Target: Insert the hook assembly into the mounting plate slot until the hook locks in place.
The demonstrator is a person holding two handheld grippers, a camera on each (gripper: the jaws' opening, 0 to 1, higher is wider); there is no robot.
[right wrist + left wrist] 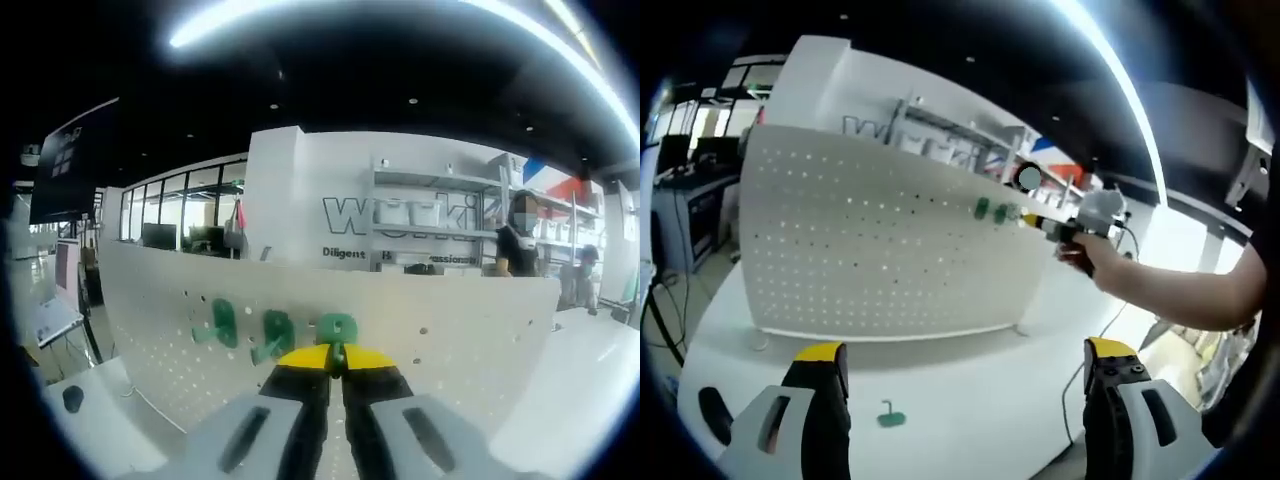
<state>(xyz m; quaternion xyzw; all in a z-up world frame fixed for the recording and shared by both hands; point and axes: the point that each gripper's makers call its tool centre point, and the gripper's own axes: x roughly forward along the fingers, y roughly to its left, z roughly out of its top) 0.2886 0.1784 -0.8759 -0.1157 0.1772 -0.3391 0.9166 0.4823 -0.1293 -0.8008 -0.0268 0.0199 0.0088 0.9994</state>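
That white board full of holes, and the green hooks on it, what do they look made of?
The pegboard looks like thin sheet metal or plastic with a matte white coat: its face is smooth, with even rows of holes. The green hooks look like moulded plastic, uniformly coloured with rounded shapes. The right gripper is shut on one.

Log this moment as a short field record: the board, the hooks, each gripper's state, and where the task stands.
board: white pegboard, upright on white table
hooks on board: two green hooks, side by side
hook in work: third green hook, at the board face
right gripper: shut on third green hook
left gripper: open, holding nothing
spare: loose green hook lying on the table
task stage: insertion under way; locking cannot be told
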